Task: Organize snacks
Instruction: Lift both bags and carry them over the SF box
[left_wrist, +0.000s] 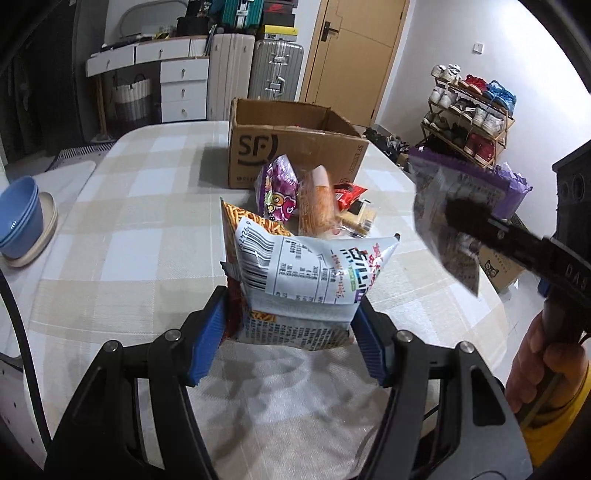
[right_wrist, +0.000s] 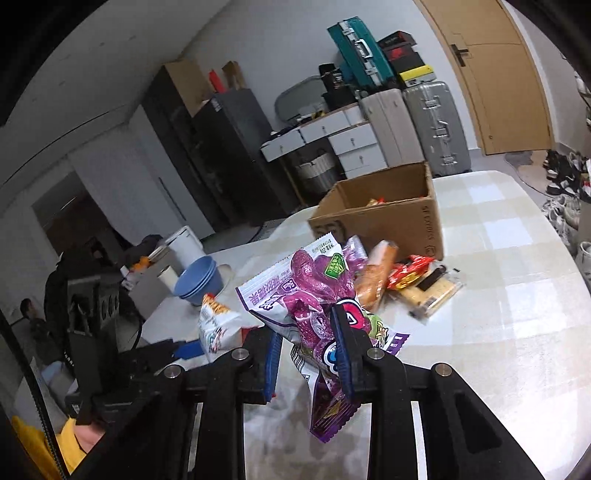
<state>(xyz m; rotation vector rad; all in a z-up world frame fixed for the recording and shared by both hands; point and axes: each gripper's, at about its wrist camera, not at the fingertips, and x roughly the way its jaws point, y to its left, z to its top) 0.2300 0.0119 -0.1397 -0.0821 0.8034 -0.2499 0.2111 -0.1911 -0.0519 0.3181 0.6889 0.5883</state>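
My left gripper (left_wrist: 288, 325) is shut on a white and orange snack bag (left_wrist: 295, 273), held above the checked table. My right gripper (right_wrist: 306, 354) is shut on a purple candy bag (right_wrist: 306, 295), also lifted; that bag shows at the right of the left wrist view (left_wrist: 458, 206). An open SF cardboard box (left_wrist: 295, 147) stands on the far side of the table, with some packets inside (right_wrist: 376, 201). In front of it lie loose snacks: a purple bag (left_wrist: 277, 188), an orange packet (left_wrist: 317, 203), a red packet (right_wrist: 410, 271) and wrapped biscuits (right_wrist: 436, 291).
Stacked blue bowls (left_wrist: 18, 218) sit on a plate at the table's left edge. Suitcases (left_wrist: 273, 70), white drawers (left_wrist: 181, 88) and a door (left_wrist: 354, 55) are behind the table. A shoe rack (left_wrist: 469, 118) stands at the right.
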